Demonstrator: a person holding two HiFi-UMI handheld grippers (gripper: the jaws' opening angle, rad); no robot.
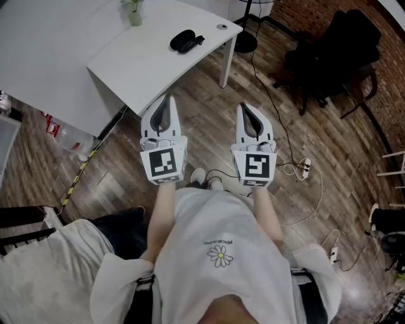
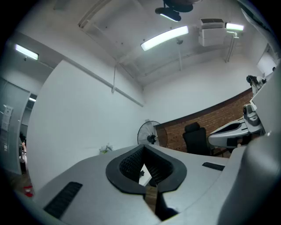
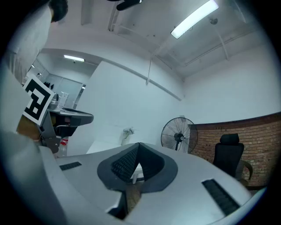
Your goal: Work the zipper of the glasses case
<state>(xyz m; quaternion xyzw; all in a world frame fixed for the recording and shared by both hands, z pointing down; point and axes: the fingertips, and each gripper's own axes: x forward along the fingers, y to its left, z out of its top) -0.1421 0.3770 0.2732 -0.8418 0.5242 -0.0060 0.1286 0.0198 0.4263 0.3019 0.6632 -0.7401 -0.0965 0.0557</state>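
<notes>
Short of the surface (image 1: 145, 63), the left gripper (image 1: 166, 100) and right gripper (image 1: 244, 108) are held clenched, empty; the glasses case (image 1: 185, 40) is left lying on it.

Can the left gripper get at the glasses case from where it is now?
Probably not yet: the left gripper, jaws shut, hangs over the floor short of the white table, and the glasses case lies farther in. Nothing blocks the path.

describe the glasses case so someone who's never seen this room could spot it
Look at the white table at the top of the head view. Near its right-hand corner lies the glasses case: a dark oblong pouch, the only black thing there, unlike the green plant and the small round disc.
</notes>
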